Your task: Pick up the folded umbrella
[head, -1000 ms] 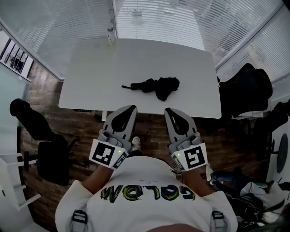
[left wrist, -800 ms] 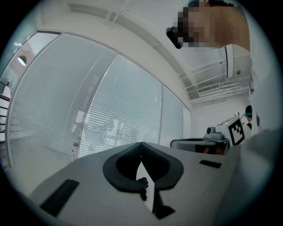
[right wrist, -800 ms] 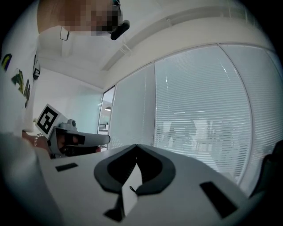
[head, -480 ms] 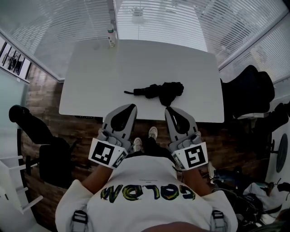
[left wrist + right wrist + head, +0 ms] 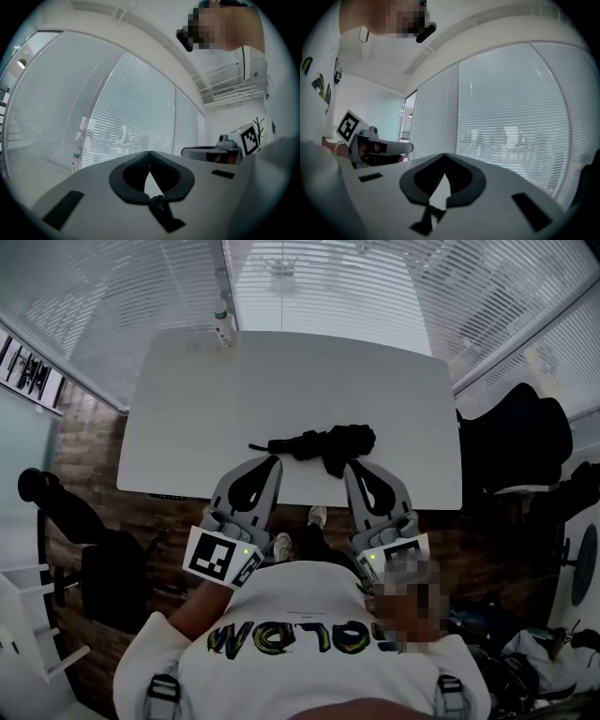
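A black folded umbrella [image 5: 316, 442] lies across the near middle of the white table [image 5: 187, 418], its handle end pointing left. In the head view my left gripper [image 5: 269, 463] hovers level over the table's near edge, just short of the umbrella's shaft, jaws together and empty. Just below the bunched canopy, my right gripper [image 5: 353, 468] is shut too and holds nothing. In the left gripper view the left gripper's tips [image 5: 149, 153] meet; the right gripper view shows the right gripper's tips [image 5: 444, 154] touching. The umbrella is hidden in both gripper views.
A small bottle [image 5: 222, 326] stands at the table's far left edge by the blinds. Dark office chairs sit at the left [image 5: 89, 540] and right [image 5: 516, 437]. Bags and clutter [image 5: 506, 634] lie on the wooden floor at the right.
Both grippers have moved forward toward the table; their tips now reach over its near edge, close to the umbrella. Both stayed shut.
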A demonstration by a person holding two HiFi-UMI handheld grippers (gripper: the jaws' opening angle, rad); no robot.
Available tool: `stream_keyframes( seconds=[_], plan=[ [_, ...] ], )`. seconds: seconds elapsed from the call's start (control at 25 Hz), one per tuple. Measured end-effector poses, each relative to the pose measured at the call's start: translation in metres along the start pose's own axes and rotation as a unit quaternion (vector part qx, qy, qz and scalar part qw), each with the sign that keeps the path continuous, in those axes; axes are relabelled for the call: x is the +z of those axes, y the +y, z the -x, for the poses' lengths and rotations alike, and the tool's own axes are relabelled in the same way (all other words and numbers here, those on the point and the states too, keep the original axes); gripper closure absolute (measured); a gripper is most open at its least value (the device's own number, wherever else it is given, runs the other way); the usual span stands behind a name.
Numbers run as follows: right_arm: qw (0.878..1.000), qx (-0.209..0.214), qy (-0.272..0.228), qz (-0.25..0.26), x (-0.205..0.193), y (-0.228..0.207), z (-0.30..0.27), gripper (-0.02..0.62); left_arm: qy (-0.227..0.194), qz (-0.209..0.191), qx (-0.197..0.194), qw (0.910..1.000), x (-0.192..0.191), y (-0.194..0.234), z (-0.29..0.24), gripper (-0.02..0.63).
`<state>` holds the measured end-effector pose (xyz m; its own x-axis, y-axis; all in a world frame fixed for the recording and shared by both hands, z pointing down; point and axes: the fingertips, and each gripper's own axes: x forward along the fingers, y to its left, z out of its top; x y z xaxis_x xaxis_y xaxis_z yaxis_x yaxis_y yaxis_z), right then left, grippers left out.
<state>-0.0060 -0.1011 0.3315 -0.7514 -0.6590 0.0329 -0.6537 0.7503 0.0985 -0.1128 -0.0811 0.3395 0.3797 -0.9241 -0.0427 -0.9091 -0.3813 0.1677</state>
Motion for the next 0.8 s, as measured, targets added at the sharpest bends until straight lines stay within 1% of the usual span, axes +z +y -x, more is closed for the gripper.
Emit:
stream_keyframes(
  seconds=[0.28, 0.52, 0.64, 0.8],
  plan=[
    [1.000, -0.004, -0.005, 0.001, -0.004, -0.072, -0.016, 0.584, -0.005, -0.006, -0.009, 0.9999, 0.002, -0.010, -0.077, 0.595],
    [1.000, 0.011, -0.026, -0.002, -0.005, -0.126, -0.025, 0.585, -0.004, -0.010, -0.011, 0.9999, -0.001, -0.020, -0.138, 0.595],
    [0.999, 0.016, -0.033, -0.017, -0.008, -0.150, -0.026, 0.586, -0.003, -0.011, -0.007, 0.9999, -0.004, -0.025, -0.159, 0.595],
    [0.999, 0.014, -0.039, -0.022, -0.009, -0.174, -0.027, 0.586, -0.002, -0.012, -0.001, 0.9999, -0.008, -0.026, -0.175, 0.595]
  ],
)
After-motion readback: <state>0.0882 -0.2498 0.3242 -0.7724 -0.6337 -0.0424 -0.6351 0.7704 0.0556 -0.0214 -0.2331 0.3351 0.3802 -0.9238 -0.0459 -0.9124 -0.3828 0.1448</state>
